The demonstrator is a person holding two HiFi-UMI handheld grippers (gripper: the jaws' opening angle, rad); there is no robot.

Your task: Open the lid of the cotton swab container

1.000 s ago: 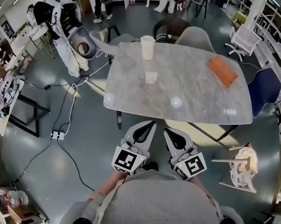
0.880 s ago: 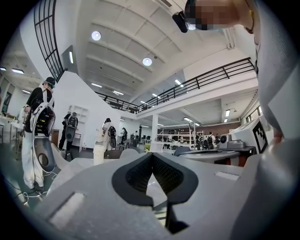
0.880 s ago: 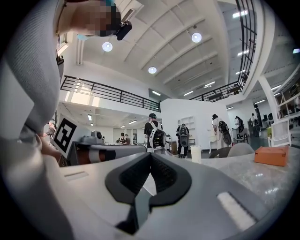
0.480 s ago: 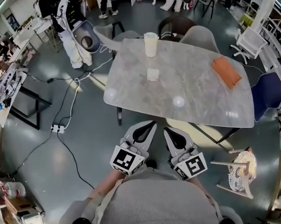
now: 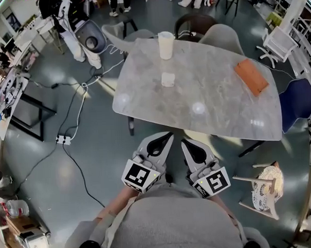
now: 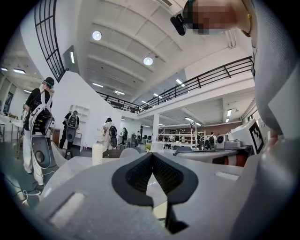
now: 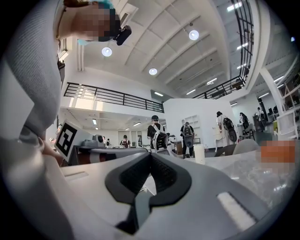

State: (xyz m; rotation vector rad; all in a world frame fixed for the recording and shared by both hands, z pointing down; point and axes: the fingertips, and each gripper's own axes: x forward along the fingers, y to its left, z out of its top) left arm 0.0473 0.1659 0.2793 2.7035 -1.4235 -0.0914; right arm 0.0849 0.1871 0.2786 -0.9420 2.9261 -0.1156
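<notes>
Head view, with both gripper views. The person's left gripper (image 5: 163,139) and right gripper (image 5: 189,145), each a pale grey two-jaw tool with a black-and-white marker cube at its rear, lie side by side at lower centre of the frame, over the dark grey floor (image 5: 95,149) and just short of the near edge of the grey marble-patterned table (image 5: 221,100). In each gripper view the black-padded jaws are pressed together tip to tip, with nothing between them. The cotton swab container, read here as the small pale squarish box (image 5: 167,79), though it is too small to show its contents or lid, stands upright on the table at upper centre, well apart from both grippers. Beyond it, near the table's far edge, stands a tall cream cylindrical vessel (image 5: 165,45). A flat orange-brown rectangular object (image 5: 251,76) lies towards the table's right end. A white power strip (image 5: 63,140) with its cable lies on the floor at left.
</notes>
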